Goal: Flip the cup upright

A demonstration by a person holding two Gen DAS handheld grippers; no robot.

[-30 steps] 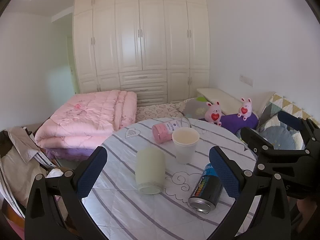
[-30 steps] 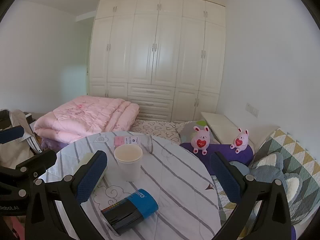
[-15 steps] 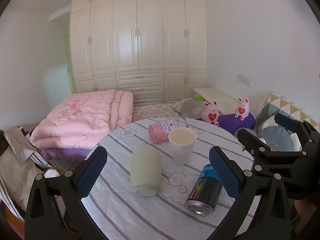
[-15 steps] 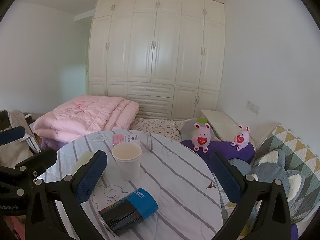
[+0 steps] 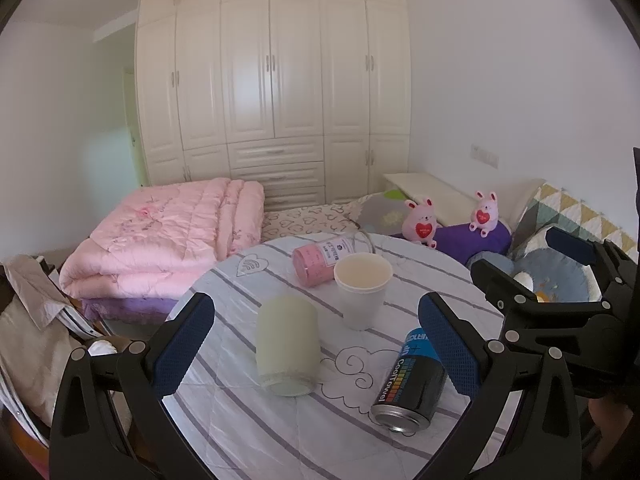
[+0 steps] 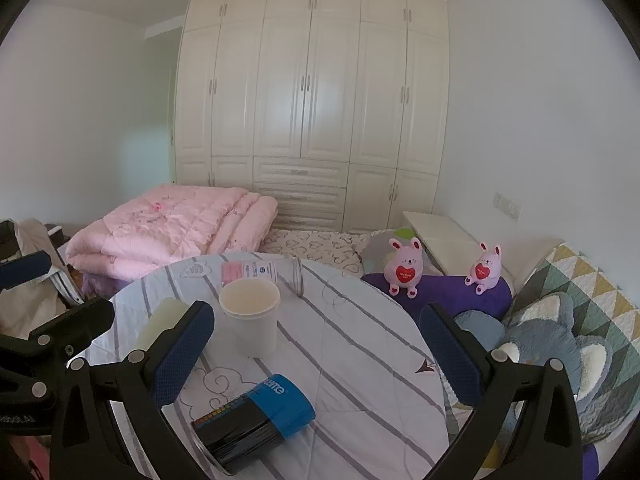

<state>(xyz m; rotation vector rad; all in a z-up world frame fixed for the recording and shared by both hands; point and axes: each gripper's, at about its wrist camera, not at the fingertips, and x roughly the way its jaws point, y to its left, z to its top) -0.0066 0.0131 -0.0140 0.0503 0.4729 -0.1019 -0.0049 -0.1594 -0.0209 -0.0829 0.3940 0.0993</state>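
Note:
A pale green cup (image 5: 288, 344) lies on its side on the round striped table (image 5: 248, 432), mouth toward me. In the right wrist view the cup (image 6: 160, 320) is partly hidden behind the left finger. A white paper cup (image 5: 362, 290) stands upright beside it, also in the right wrist view (image 6: 251, 322). My left gripper (image 5: 316, 344) is open and empty, above the table and back from the green cup. My right gripper (image 6: 316, 354) is open and empty, to the right over the table.
A black and blue can (image 5: 412, 384) lies on its side at the front right, and shows in the right wrist view (image 6: 256, 420). A clear jar with pink contents (image 5: 324, 256) lies behind the paper cup. A bed with a pink quilt (image 5: 168, 236) and cushions (image 6: 560, 340) surround the table.
Both views have shifted slightly, the table objects sitting a little further left and lower in the left wrist view. No object on the table has moved. Both grippers stay open.

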